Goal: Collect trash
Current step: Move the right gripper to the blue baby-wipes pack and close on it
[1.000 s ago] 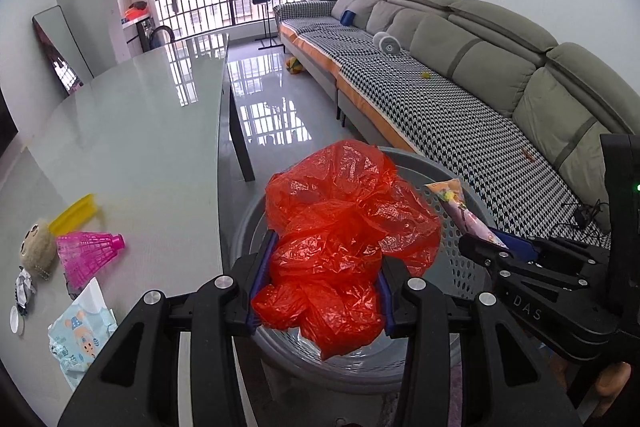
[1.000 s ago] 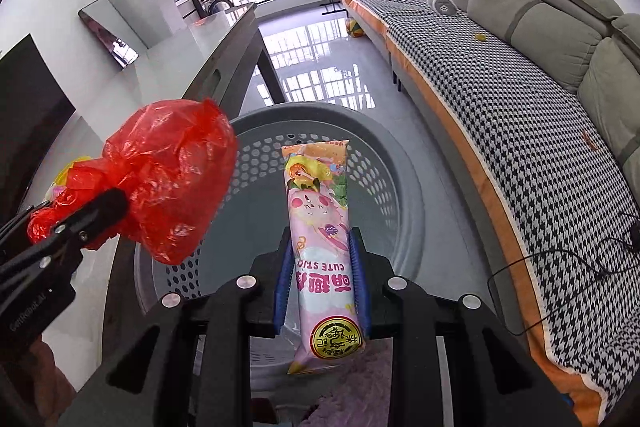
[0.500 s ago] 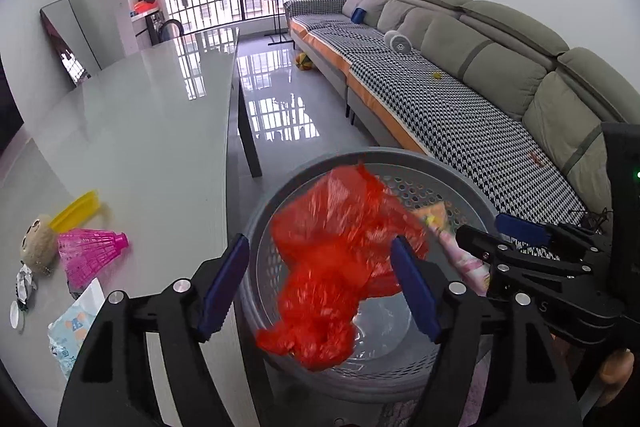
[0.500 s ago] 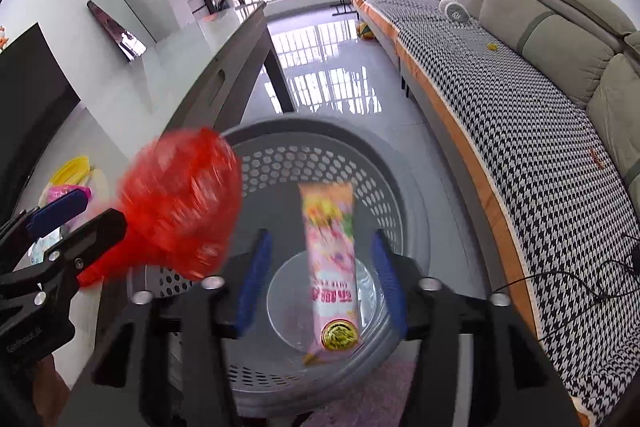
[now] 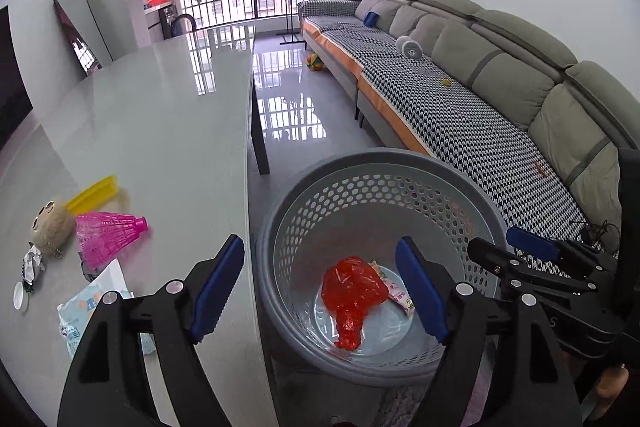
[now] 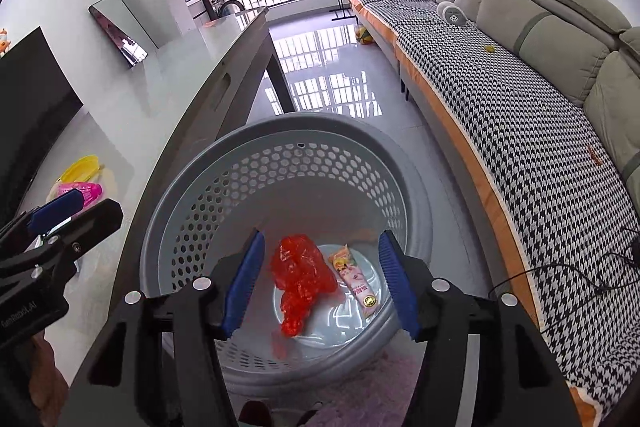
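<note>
A grey perforated basket (image 5: pixel 372 163) (image 6: pixel 296 131) stands on the floor beside the table. A crumpled red plastic bag (image 5: pixel 352 293) (image 6: pixel 300 275) and a pink snack wrapper (image 5: pixel 394 291) (image 6: pixel 358 281) lie on its bottom. My left gripper (image 5: pixel 320 287) is open and empty above the basket's near rim. My right gripper (image 6: pixel 322 279) is open and empty above the basket too; it also shows in the left wrist view (image 5: pixel 532 255).
On the grey table (image 5: pixel 160 131) lie a pink shuttlecock (image 5: pixel 108 233), a yellow piece (image 5: pixel 94 189), a plush toy (image 5: pixel 50 225), a tissue pack (image 5: pixel 86 311) and small scraps (image 5: pixel 32 265). A long grey sofa (image 5: pixel 480 75) runs along the right wall.
Both grippers opened. The red bag dropped from the left gripper and the pink wrapper from the right gripper into the basket, where both now rest.
</note>
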